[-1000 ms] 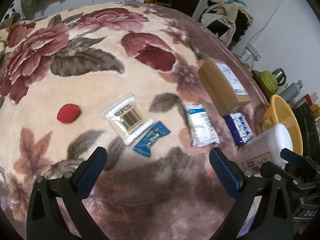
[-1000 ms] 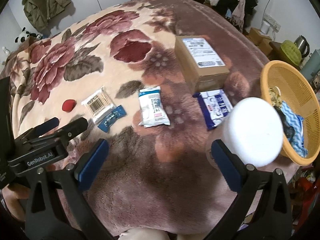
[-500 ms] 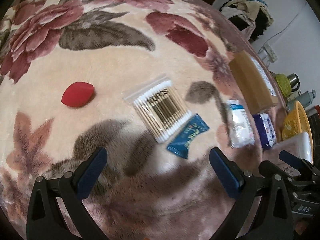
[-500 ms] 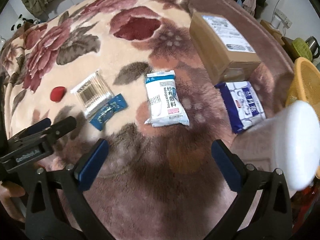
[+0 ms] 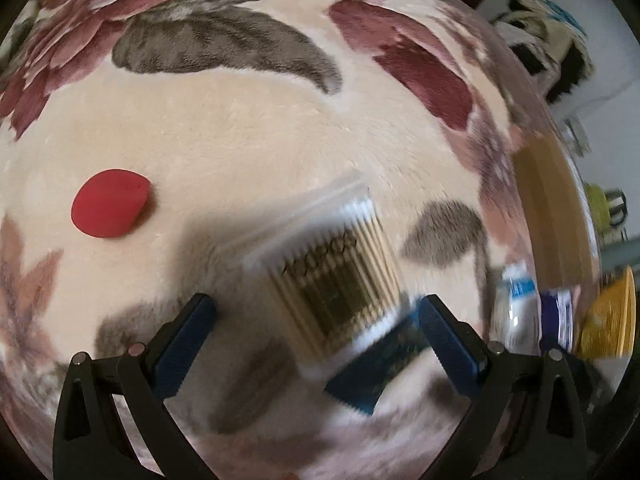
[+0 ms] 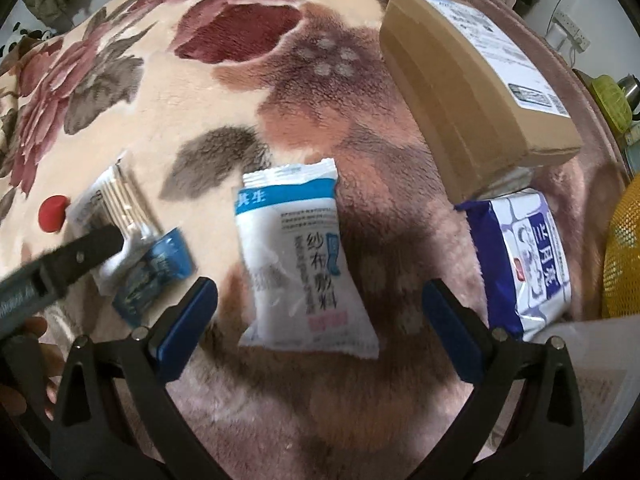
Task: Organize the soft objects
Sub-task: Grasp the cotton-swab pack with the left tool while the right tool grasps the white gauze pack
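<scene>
My left gripper (image 5: 316, 320) is open, low over a clear bag of cotton swabs (image 5: 332, 276), which lies between its fingers; the view is blurred. A small blue packet (image 5: 372, 376) lies under the bag's near right corner. A red sponge (image 5: 110, 208) lies to the left. My right gripper (image 6: 320, 308) is open above a white-and-blue gauze packet (image 6: 300, 264). A purple-and-white tissue pack (image 6: 528, 264) lies to its right. The swab bag (image 6: 116, 208), blue packet (image 6: 156, 272) and red sponge (image 6: 52, 214) also show in the right wrist view, with the left gripper's finger (image 6: 80, 256) over them.
Everything lies on a floral plush blanket (image 6: 240, 100). A cardboard box (image 6: 472, 80) stands at the back right. A yellow mesh basket (image 6: 624, 256) is at the right edge, with a white-lidded jar (image 6: 600, 376) in front of it. A person's hand (image 6: 24, 372) shows at left.
Both grippers have moved forward and down. The left one has closed in on the swab bag, the right one on the gauze packet. Both stay open.
</scene>
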